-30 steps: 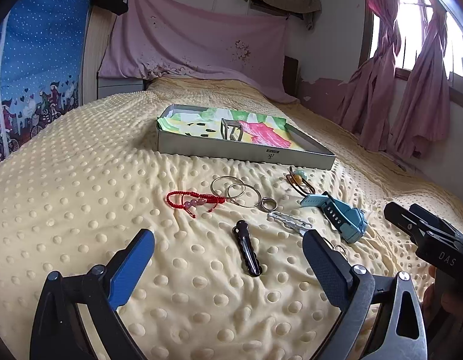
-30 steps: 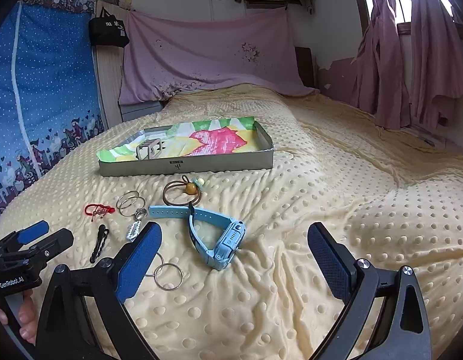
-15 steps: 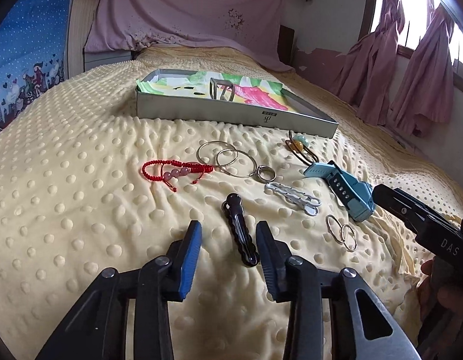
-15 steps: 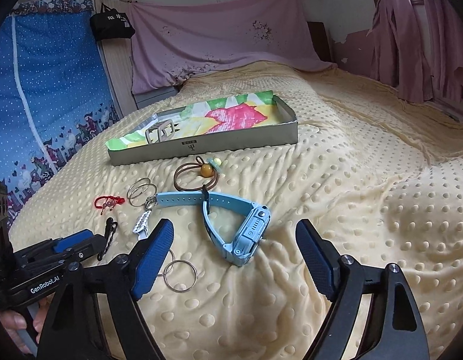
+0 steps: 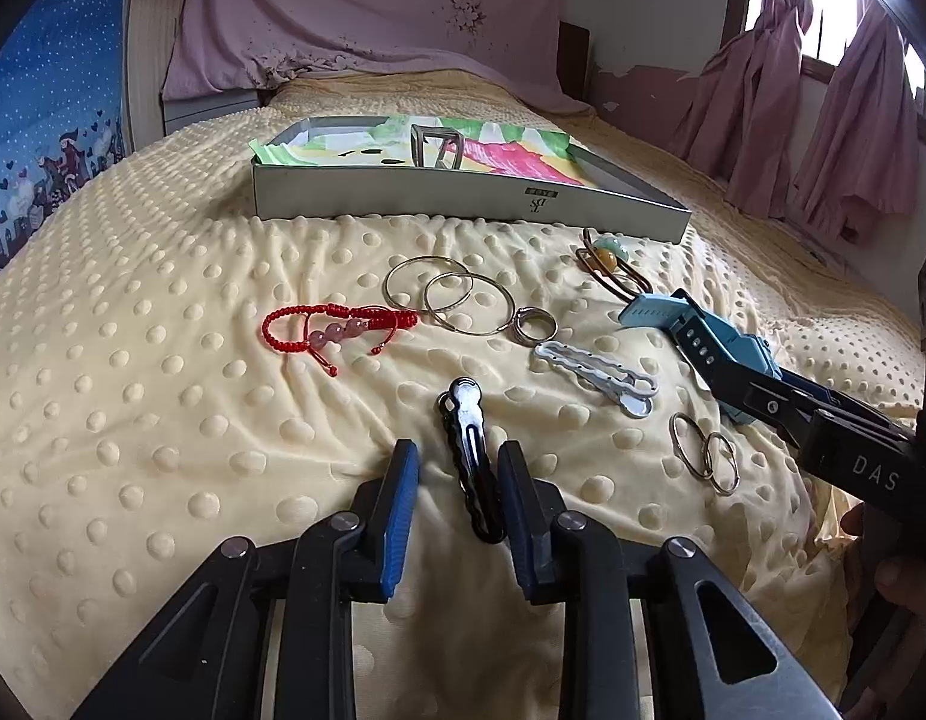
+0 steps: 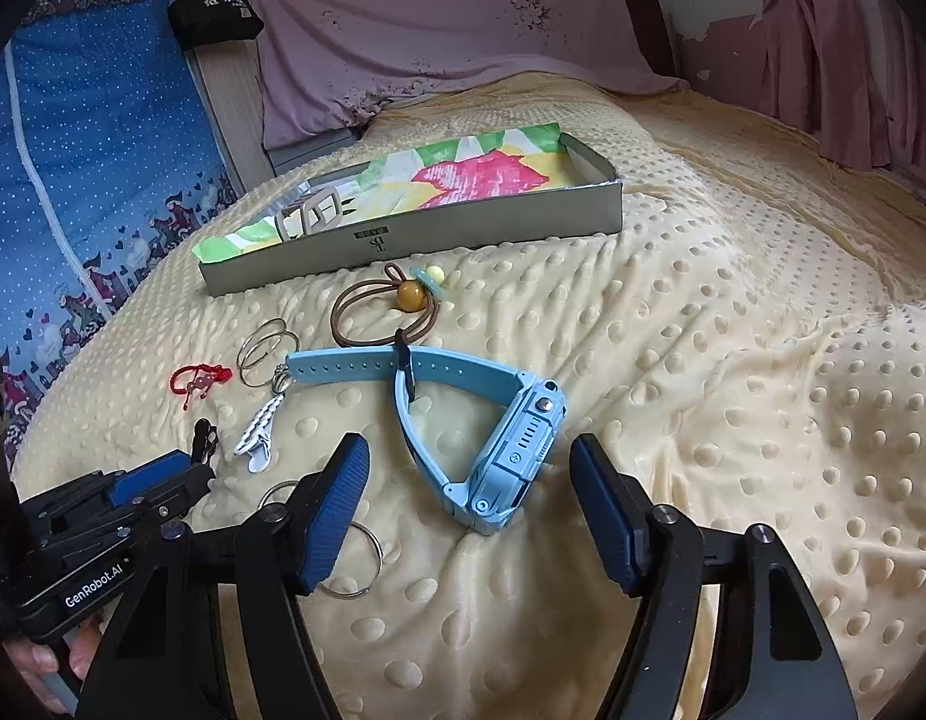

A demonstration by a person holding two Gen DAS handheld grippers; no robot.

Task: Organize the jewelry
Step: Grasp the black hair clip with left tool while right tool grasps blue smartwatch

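Here, a grey tray (image 5: 463,204) near the bed's head edge holds one buckle (image 5: 436,147).
Left gripper (image 5: 457,492) straddles one black hair clip (image 5: 472,456), jaws narrowed, not pinching; right gripper (image 6: 469,516) spread around one blue watch (image 6: 499,450).

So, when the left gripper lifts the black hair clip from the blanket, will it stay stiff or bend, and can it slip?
The black hair clip looks like rigid glossy metal, so it probably stays straight. Its shine suggests that it may slip. It is thin and lies flat on the soft blanket, so the left gripper may pinch fabric too.
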